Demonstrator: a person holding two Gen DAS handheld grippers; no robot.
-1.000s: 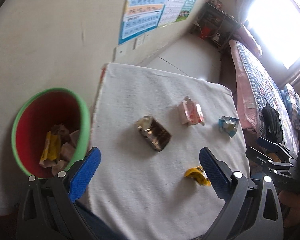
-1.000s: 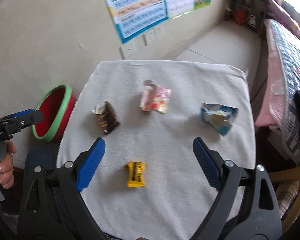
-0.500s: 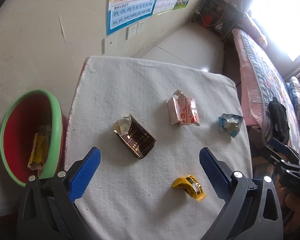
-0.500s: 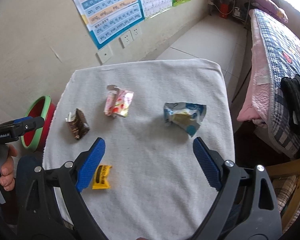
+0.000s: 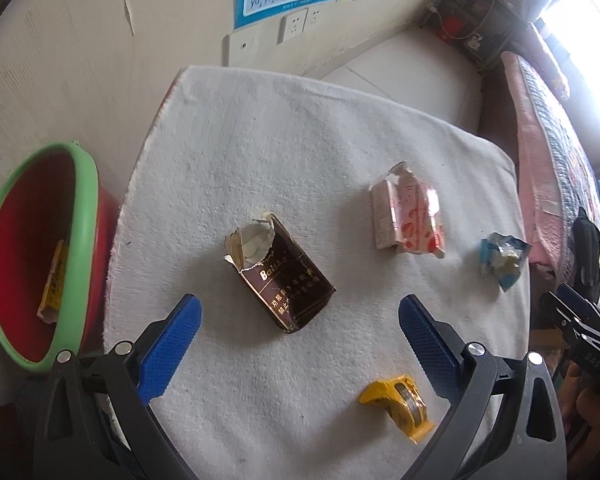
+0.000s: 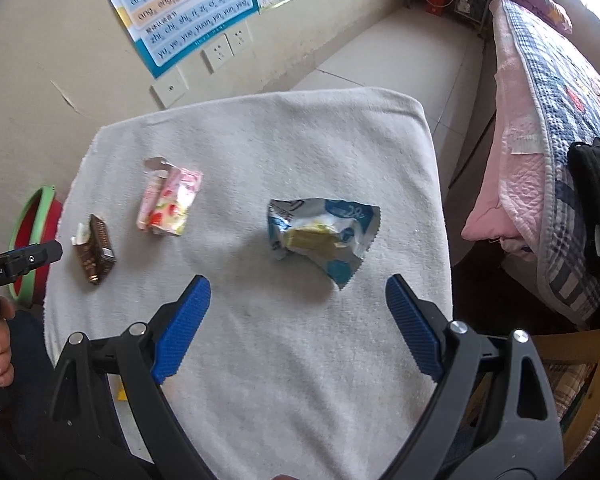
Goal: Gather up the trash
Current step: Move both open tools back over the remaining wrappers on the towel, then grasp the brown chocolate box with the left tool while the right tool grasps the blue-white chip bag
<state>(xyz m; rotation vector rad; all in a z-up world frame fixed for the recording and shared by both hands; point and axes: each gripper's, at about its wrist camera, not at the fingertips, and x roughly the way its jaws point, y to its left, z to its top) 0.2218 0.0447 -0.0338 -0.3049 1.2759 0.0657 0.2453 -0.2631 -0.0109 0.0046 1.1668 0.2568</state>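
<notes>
Left tongs: the left gripper (image 5: 300, 316) is held over the white cloth (image 5: 260, 160), its blue-padded jaws spread wide with nothing between the pads; the brown cigarette pack (image 5: 284, 276) is seen just beyond the gap.
Right tongs: the right gripper (image 6: 298, 300) is likewise spread wide and empty, poised just short of the blue snack wrapper (image 6: 320, 236).
Brown pack: it is laid flat near the middle of the cloth, its torn, opened top turned toward the wall.
Pink carton: the pink carton (image 5: 408, 216), torn at the top, is laid beyond and to the right of the brown pack, apart from it.
Blue wrapper: it is crumpled and split open, and is seen in the left wrist view near the cloth's right edge.
Yellow wrapper: the yellow wrapper (image 5: 400, 404) is found on the near part of the cloth, beside the left gripper's right jaw.
Bin: the red basin with a green rim (image 5: 84, 240) is set on the floor against the cloth's left side, with a yellow packet seen inside.
Surroundings: a lettered wall chart (image 6: 188, 12) is hung above the sockets, and a quilted bed (image 6: 548, 92) is seen to the right.
</notes>
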